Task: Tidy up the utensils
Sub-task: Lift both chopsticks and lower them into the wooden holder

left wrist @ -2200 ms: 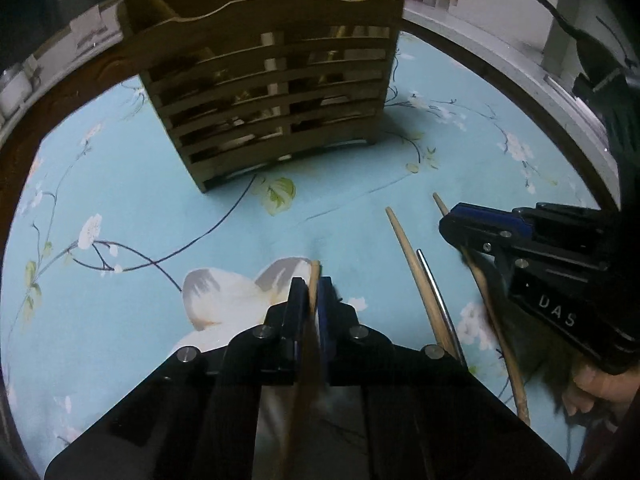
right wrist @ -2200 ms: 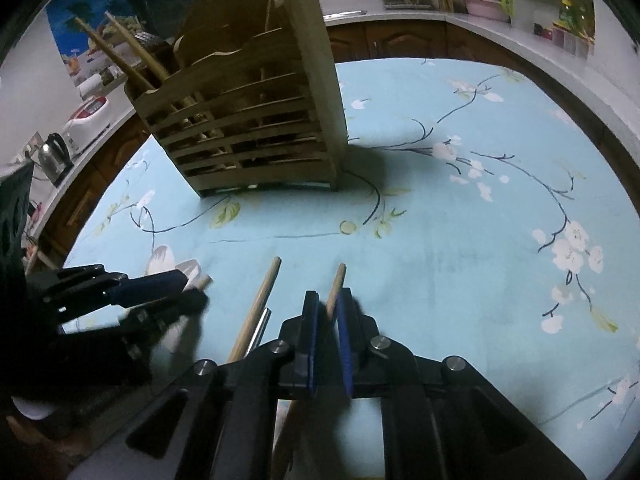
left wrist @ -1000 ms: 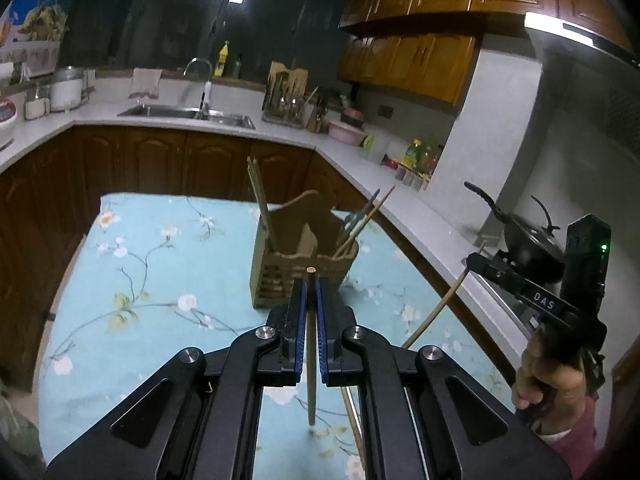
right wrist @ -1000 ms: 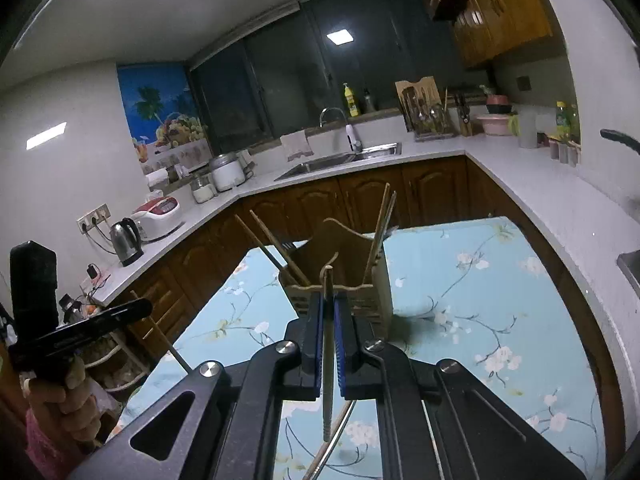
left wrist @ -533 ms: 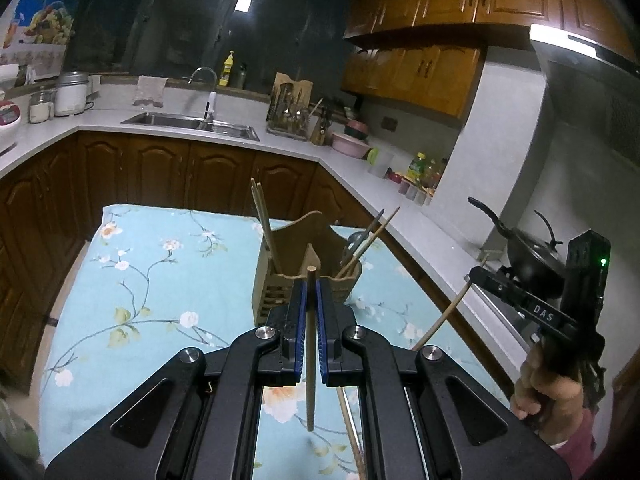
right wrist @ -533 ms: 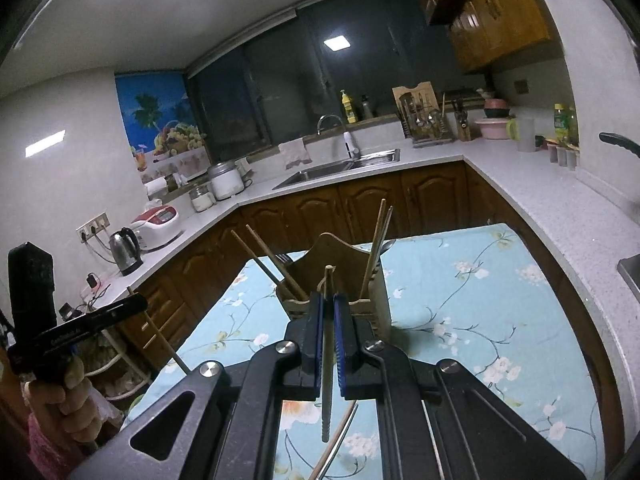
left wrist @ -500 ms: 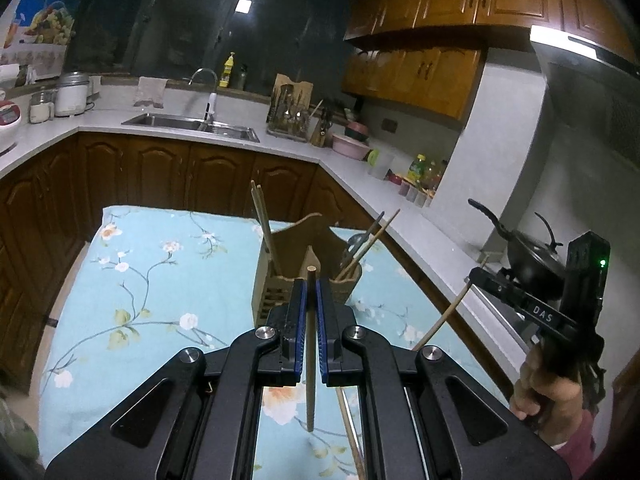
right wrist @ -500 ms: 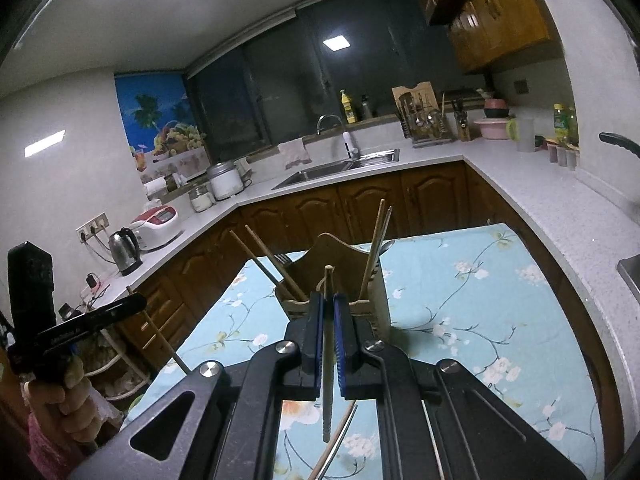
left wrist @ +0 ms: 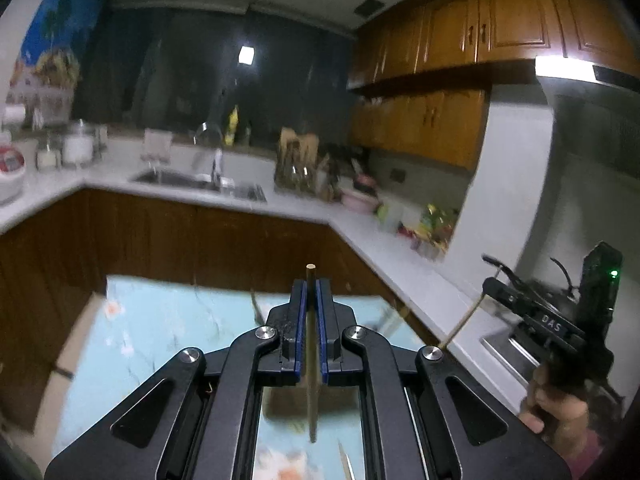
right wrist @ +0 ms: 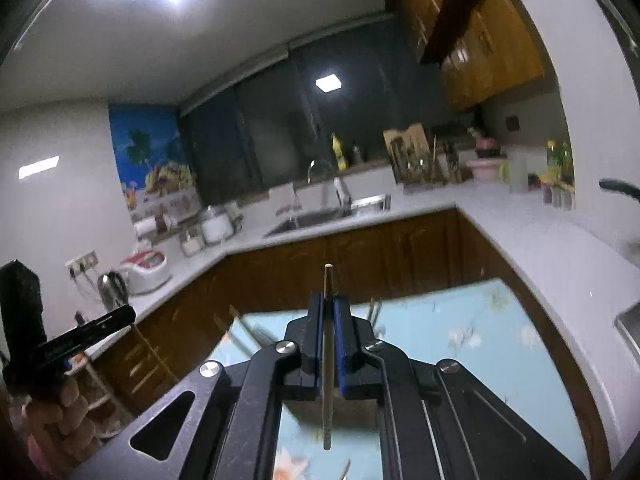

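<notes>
My left gripper (left wrist: 310, 286) is shut on a wooden chopstick (left wrist: 311, 360) that stands upright between its blue pads, high above the blue flowered table (left wrist: 160, 328). My right gripper (right wrist: 328, 300) is shut on another wooden chopstick (right wrist: 327, 360), also upright. The right gripper shows in the left wrist view (left wrist: 492, 286) with its chopstick (left wrist: 464, 322) slanting down. The left gripper shows in the right wrist view (right wrist: 120, 316). The wooden utensil holder is mostly hidden behind the grippers; only the tips of the utensils in it (right wrist: 244, 332) show.
A metal utensil (left wrist: 347, 462) lies on the table below. White counters with brown cabinets (left wrist: 200, 236) run around the table. A sink (right wrist: 320, 216) is at the back, a kettle (right wrist: 114, 284) and a rice cooker (right wrist: 146, 270) at the left.
Both grippers have lifted and tilted upward with their chopsticks. The utensil holder has dropped out of sight behind the grippers. The view is blurred by motion.
</notes>
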Demonstrator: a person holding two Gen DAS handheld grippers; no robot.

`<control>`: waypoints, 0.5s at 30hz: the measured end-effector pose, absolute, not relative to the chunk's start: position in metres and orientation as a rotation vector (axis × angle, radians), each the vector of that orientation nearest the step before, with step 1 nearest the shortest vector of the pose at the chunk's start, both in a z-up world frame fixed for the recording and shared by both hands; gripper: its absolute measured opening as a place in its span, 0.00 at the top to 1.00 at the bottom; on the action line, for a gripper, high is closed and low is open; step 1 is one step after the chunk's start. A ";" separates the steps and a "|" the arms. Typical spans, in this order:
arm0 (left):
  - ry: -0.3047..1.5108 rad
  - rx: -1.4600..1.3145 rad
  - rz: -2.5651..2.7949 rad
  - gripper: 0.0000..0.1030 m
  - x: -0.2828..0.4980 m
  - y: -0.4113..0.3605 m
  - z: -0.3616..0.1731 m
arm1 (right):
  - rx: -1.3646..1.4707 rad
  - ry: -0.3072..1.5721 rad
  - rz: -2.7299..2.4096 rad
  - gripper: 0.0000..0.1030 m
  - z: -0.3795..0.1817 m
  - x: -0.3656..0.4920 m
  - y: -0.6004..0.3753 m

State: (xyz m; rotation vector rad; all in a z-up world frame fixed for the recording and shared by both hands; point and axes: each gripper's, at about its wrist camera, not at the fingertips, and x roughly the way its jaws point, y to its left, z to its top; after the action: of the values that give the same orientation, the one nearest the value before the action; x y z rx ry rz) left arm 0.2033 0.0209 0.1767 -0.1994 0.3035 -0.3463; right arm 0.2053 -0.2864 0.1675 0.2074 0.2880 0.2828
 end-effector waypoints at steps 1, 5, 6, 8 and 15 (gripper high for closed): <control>0.282 -0.201 -0.343 0.96 0.210 0.018 0.183 | 0.210 0.275 0.279 0.95 0.171 0.209 -0.286; 0.241 -0.201 -0.323 0.96 0.234 0.011 0.192 | 0.211 0.229 0.262 0.95 0.180 0.230 -0.279; 0.236 -0.200 -0.313 0.96 0.239 0.009 0.191 | 0.206 0.222 0.256 0.95 0.179 0.236 -0.277; 0.230 -0.212 -0.299 0.96 0.253 0.006 0.186 | 0.196 0.217 0.242 0.95 0.174 0.243 -0.273; 0.258 -0.252 -0.229 0.96 0.282 0.000 0.141 | 0.215 0.248 0.210 0.95 0.134 0.261 -0.271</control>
State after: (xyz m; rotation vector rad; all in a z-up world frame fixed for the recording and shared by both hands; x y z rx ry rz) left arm 0.2817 0.0002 0.1415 -0.2524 0.2582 -0.2293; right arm 0.2613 -0.2709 0.1341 0.2155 0.2485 0.2104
